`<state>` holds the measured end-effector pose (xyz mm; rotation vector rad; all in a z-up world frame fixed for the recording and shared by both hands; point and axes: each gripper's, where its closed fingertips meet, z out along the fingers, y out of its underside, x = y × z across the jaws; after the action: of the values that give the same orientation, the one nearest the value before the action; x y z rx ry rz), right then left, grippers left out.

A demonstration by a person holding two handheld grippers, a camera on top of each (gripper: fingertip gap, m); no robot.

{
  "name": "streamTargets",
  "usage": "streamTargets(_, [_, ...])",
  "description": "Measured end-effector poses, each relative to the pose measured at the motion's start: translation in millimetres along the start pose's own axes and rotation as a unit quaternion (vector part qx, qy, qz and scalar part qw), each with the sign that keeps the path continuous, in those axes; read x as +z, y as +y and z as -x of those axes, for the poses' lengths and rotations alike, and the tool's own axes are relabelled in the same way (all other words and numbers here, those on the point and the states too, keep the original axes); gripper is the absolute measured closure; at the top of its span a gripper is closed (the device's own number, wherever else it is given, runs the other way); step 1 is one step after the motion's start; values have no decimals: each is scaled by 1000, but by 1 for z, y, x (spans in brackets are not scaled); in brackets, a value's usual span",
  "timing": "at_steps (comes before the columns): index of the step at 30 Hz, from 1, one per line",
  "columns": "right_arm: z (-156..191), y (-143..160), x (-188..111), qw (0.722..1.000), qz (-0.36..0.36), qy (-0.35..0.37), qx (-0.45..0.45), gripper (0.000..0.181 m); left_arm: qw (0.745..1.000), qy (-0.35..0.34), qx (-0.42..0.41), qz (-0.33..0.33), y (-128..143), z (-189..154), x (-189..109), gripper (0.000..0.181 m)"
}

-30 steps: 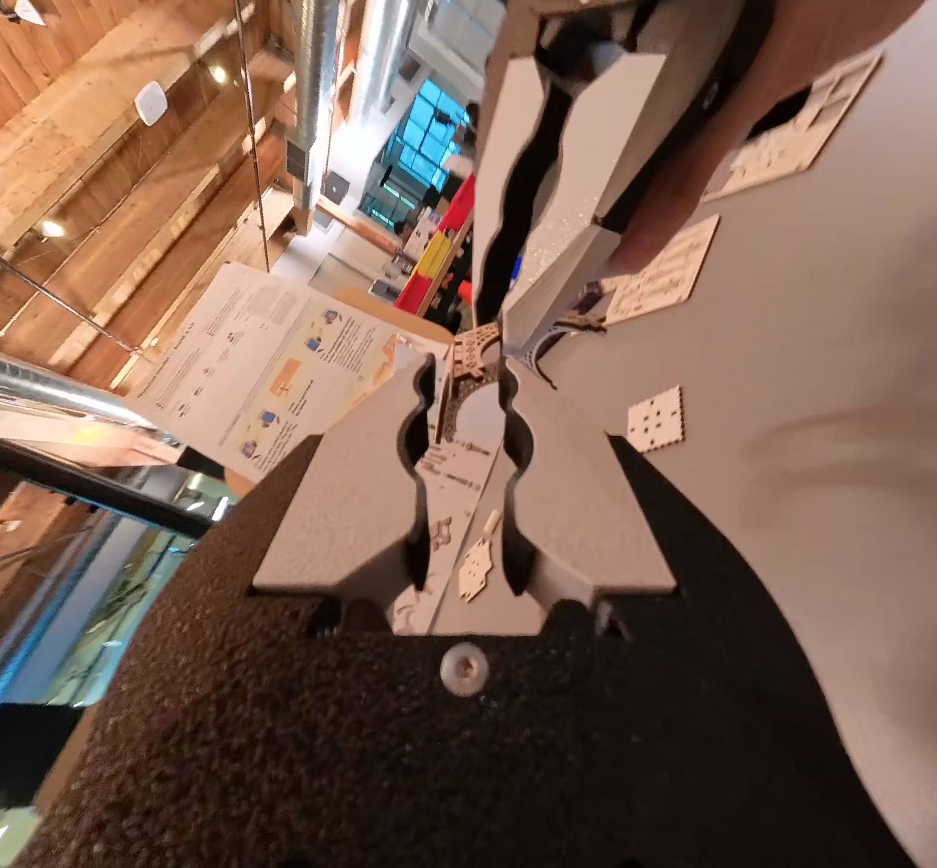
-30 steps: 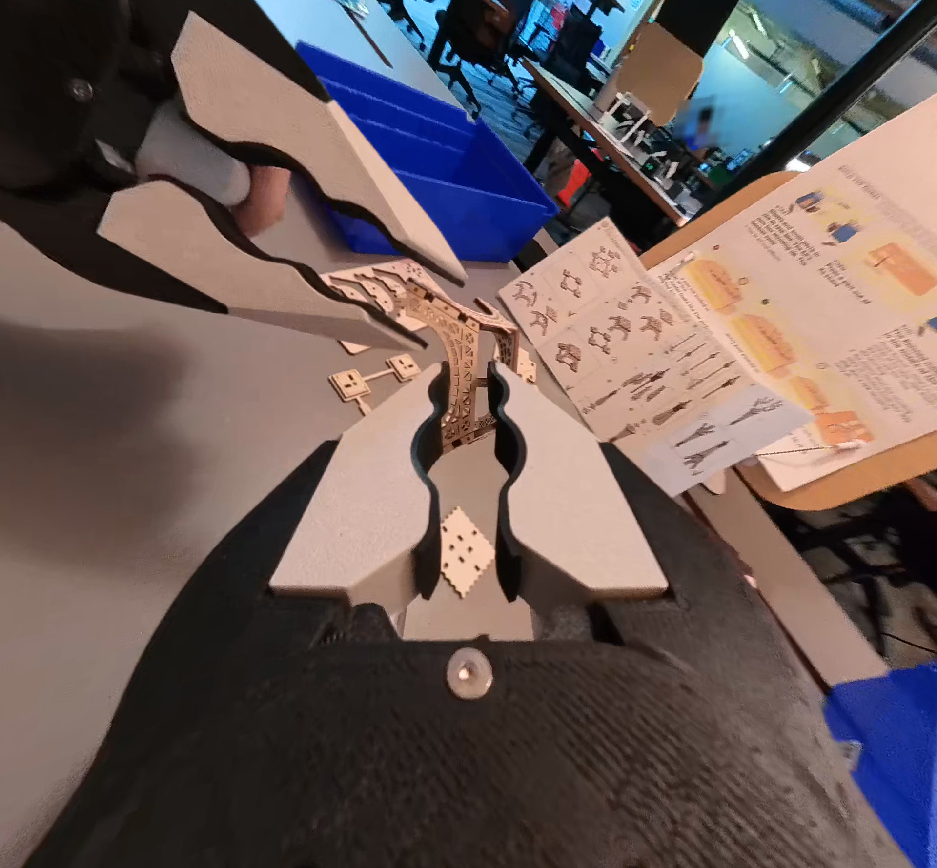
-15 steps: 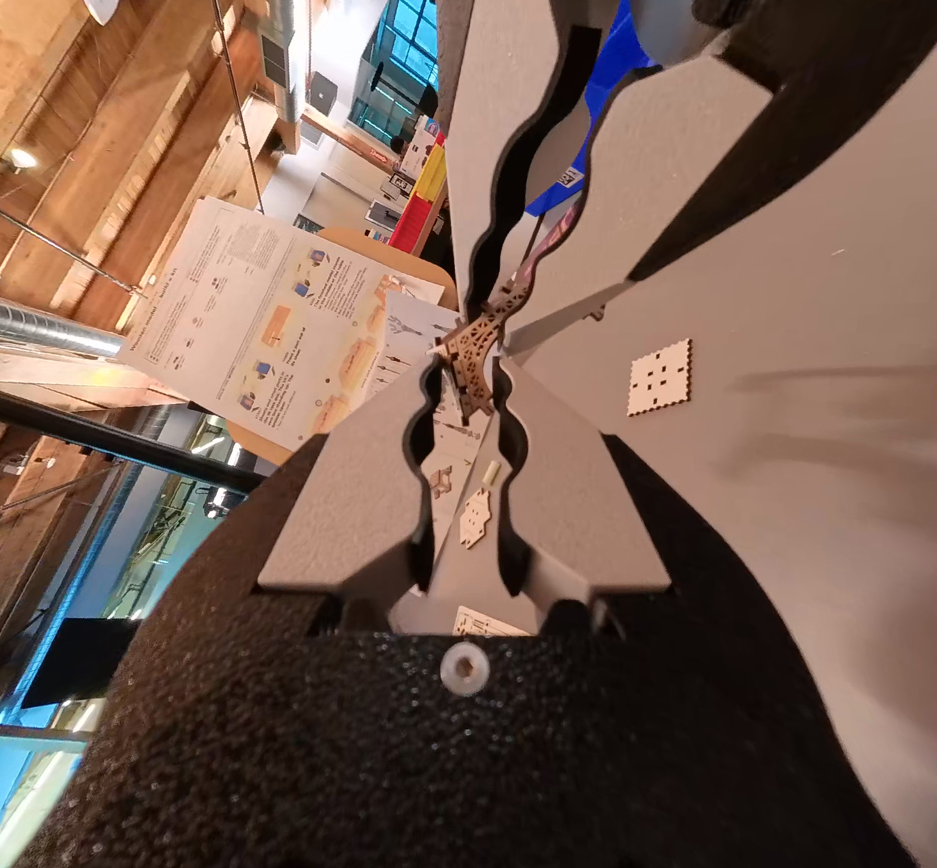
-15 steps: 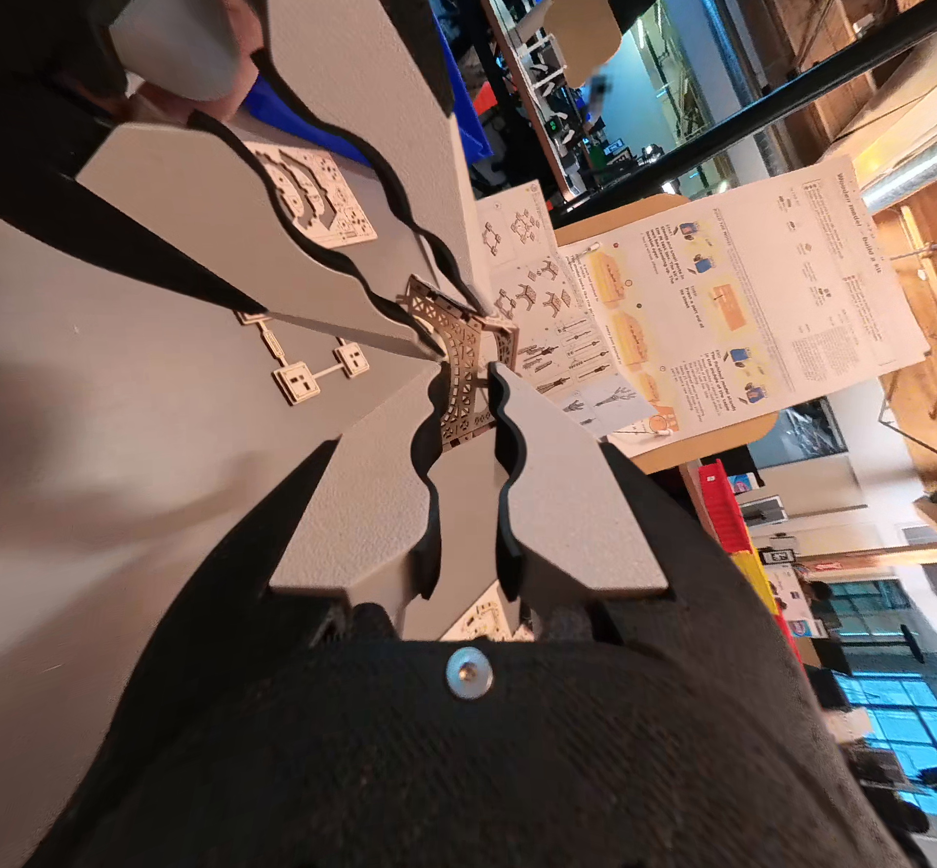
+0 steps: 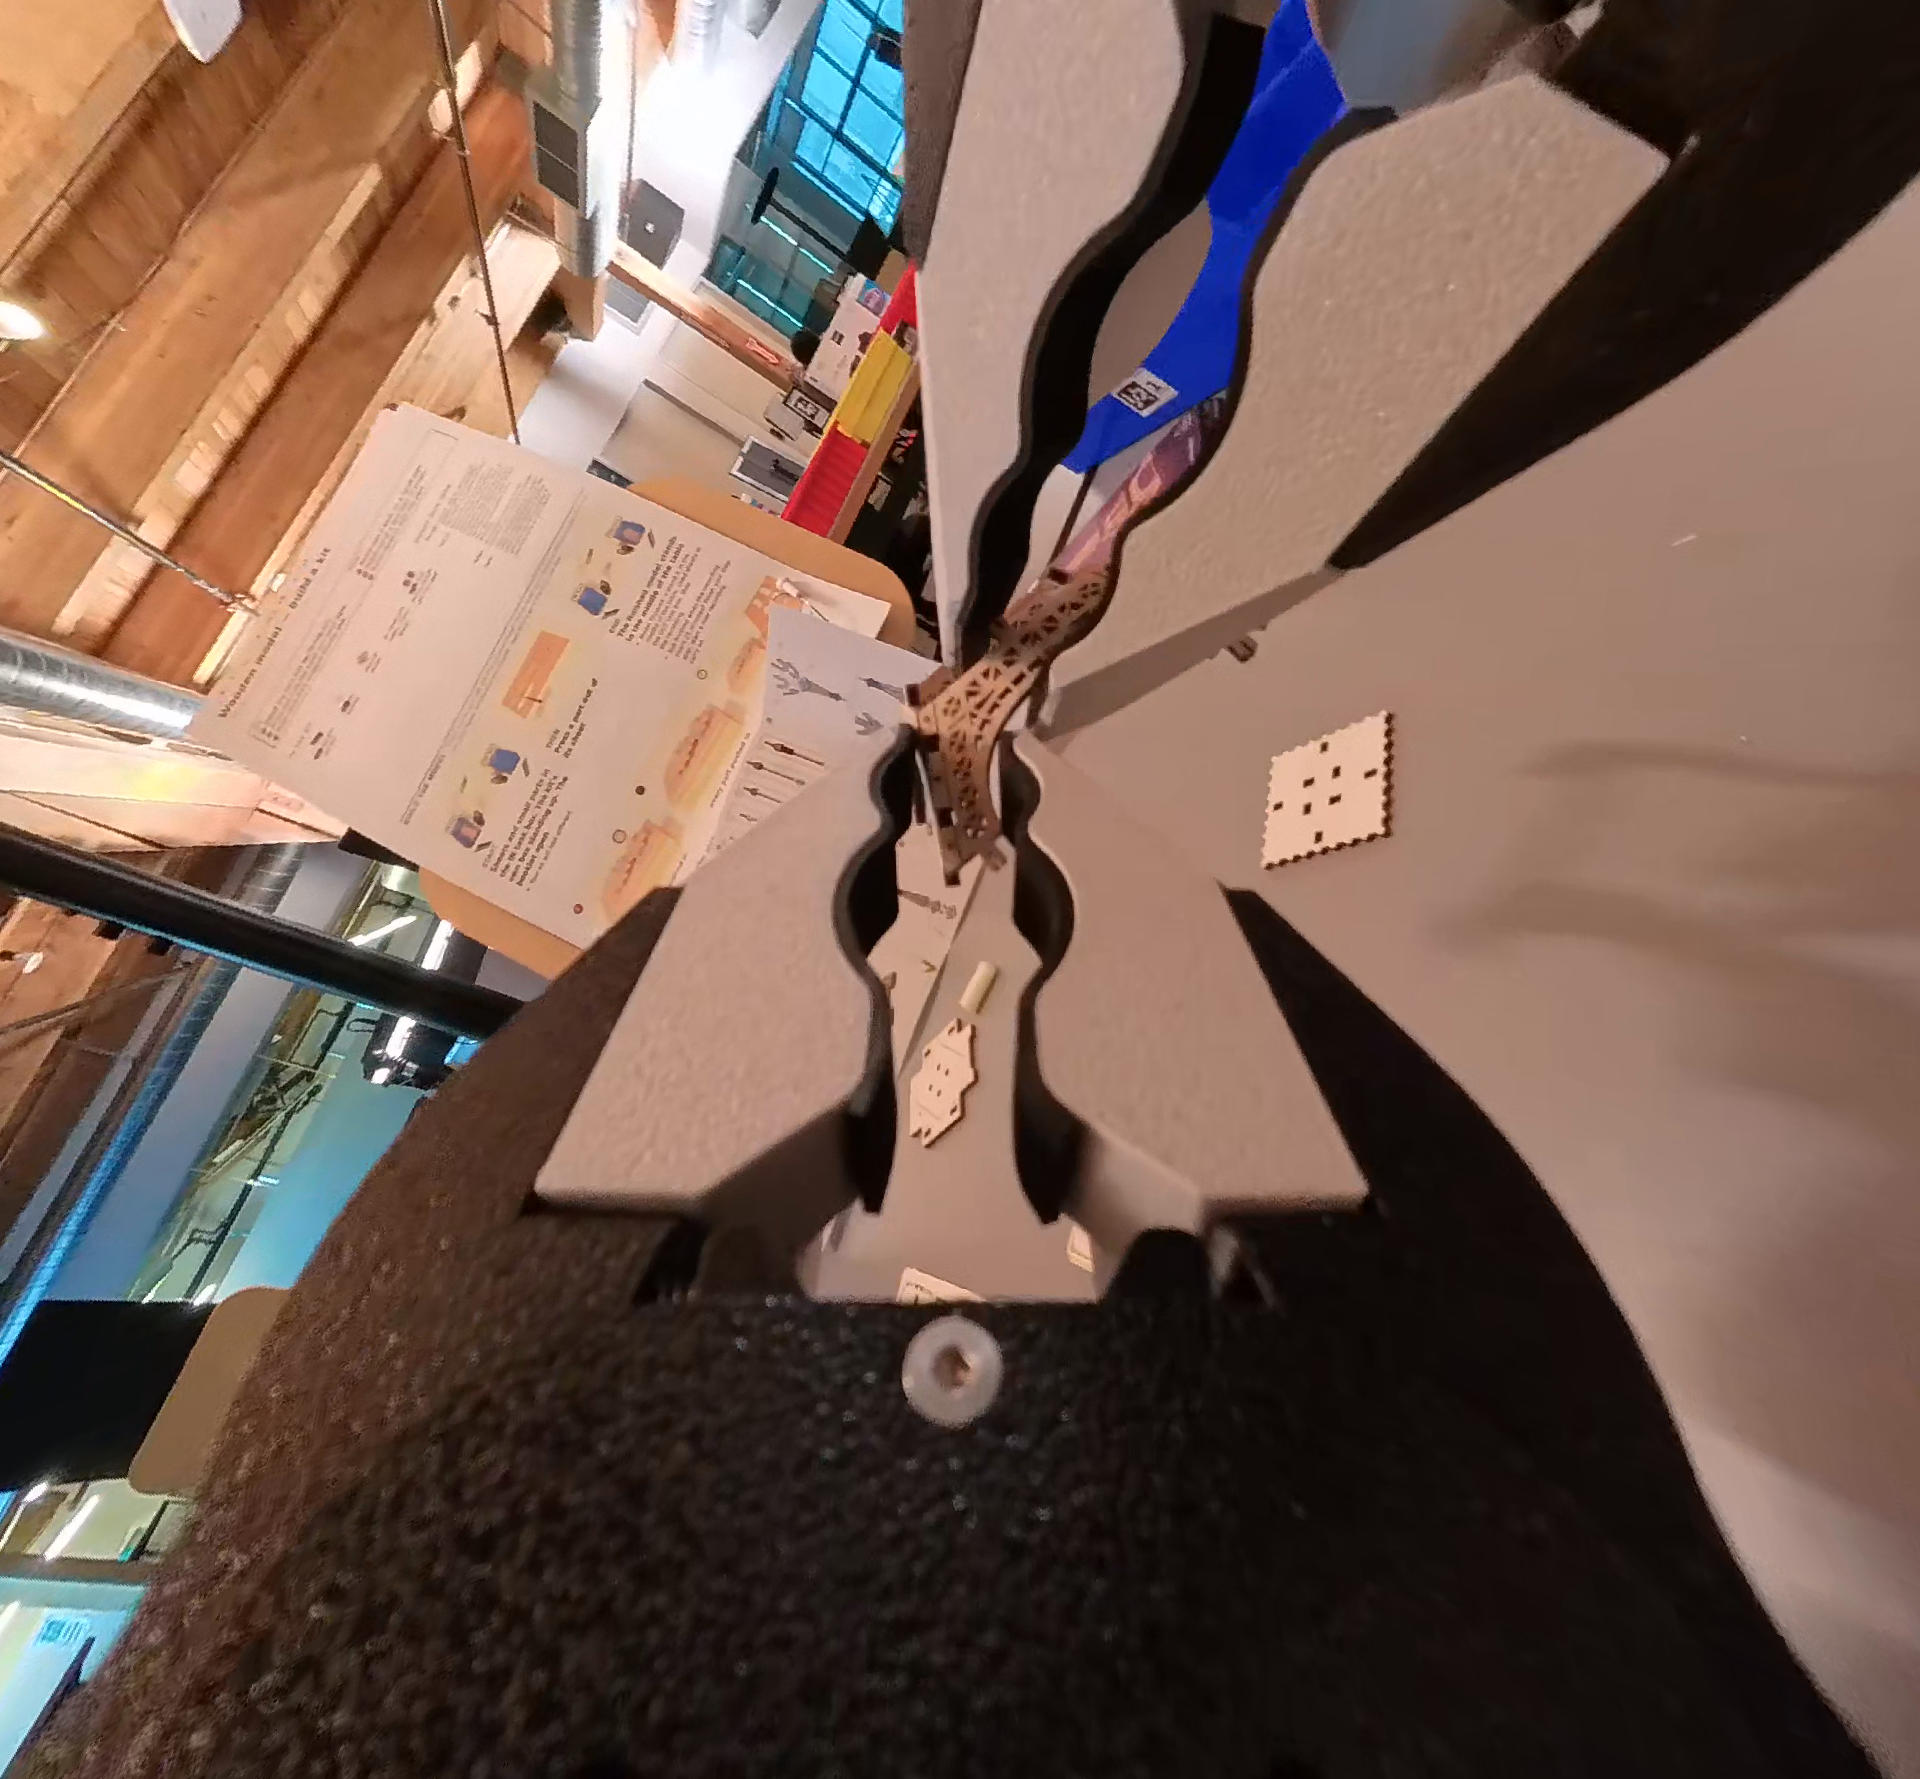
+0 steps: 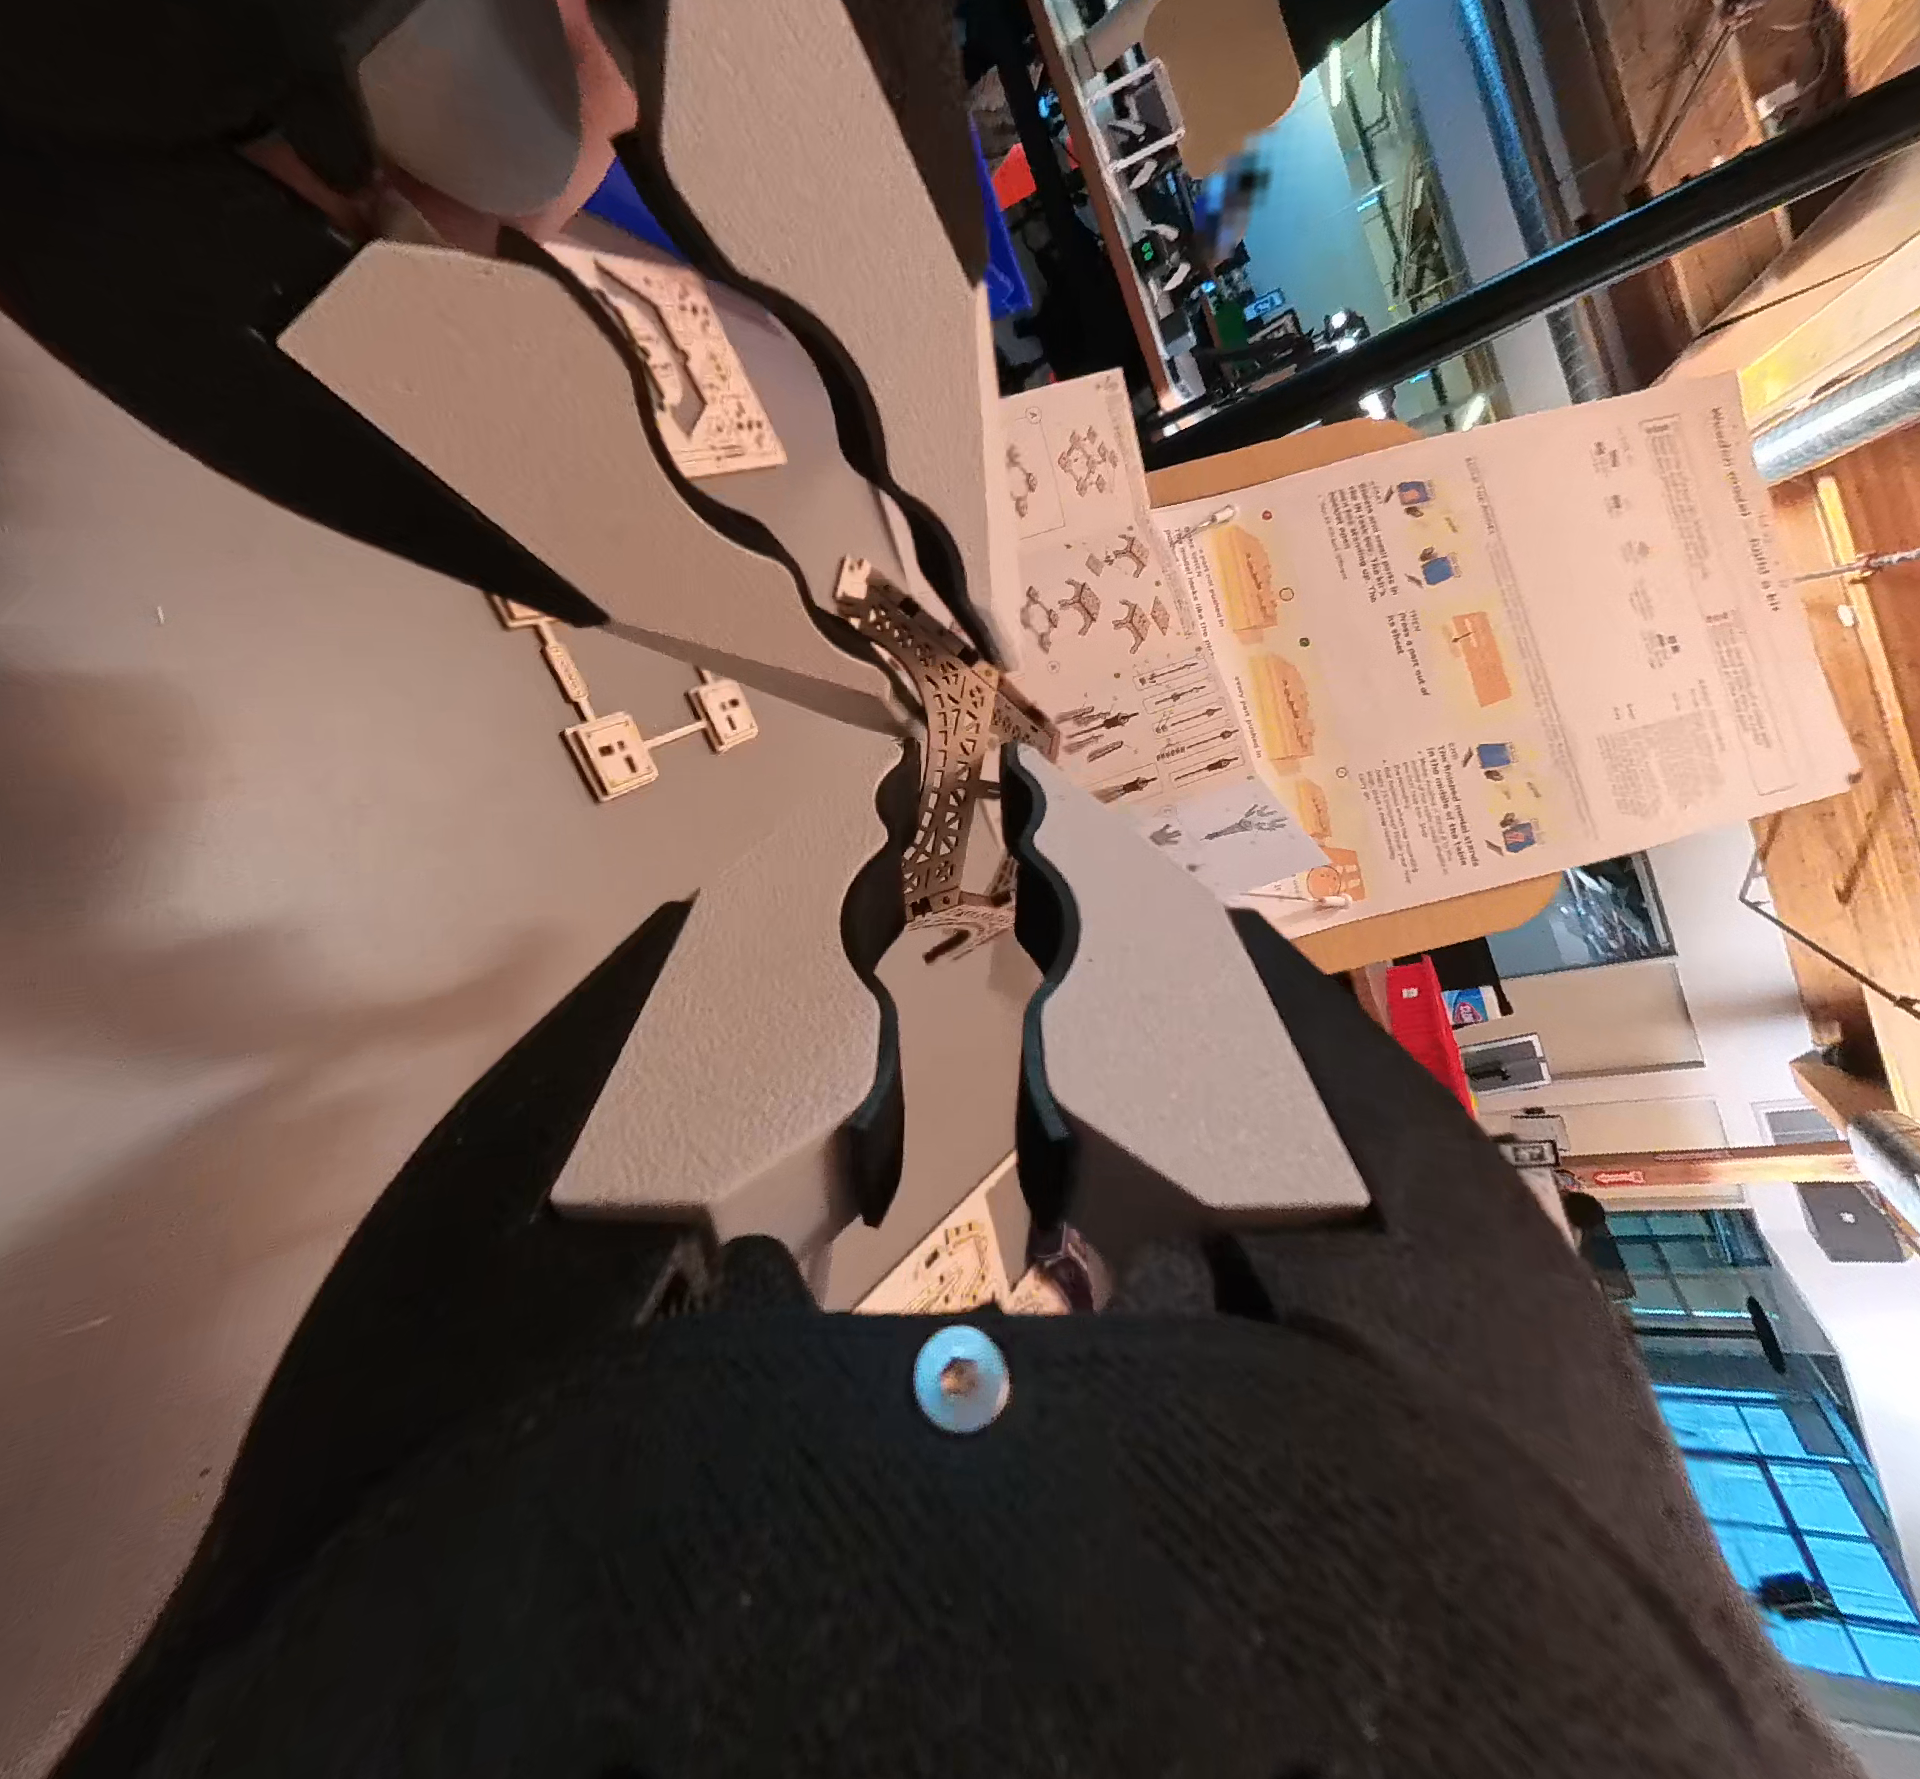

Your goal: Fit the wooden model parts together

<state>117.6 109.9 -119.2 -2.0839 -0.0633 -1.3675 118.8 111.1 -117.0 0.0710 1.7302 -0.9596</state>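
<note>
Both grippers clamp lattice legs: left gripper (image 5: pixel 961 753) on one leg (image 5: pixel 966 784), right gripper (image 6: pixel 961 773) on another (image 6: pixel 940 825), tips meeting so the joints can mate.

Open-plan workshop or lab, exposed timber ceiling (image 5: pixel 208 202) with silver ducts (image 5: pixel 566 36), grey bench (image 5: pixel 1662 690), propped instruction sheet (image 6: pixel 1507 649), blue bin (image 5: pixel 1226 275), desks beyond

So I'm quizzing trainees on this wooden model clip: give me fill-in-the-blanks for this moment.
1. The left gripper and right gripper are both shut on a wooden ____ piece.
2. The two grippers meet ____ to tip.
3. The square perforated wooden plate lies flat on the ____ table.

Missing: lattice; tip; grey
</note>
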Motion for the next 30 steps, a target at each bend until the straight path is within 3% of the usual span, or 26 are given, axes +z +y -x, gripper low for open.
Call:
streamTargets(16, [2, -1, 1, 1000, -3, -3, 3, 169, 1000, -2, -6, 0, 1, 1, -1, 172])
streamTargets(23, [-1, -1, 1, 999, -15, -13, 36, 169, 999, 2, -52, -14, -1, 4, -1, 167])
streamTargets(30, [0, -3, 0, 998, -27, -26, 58, 168, 999, -4, -47, -12, -2, 8, -4, 161])
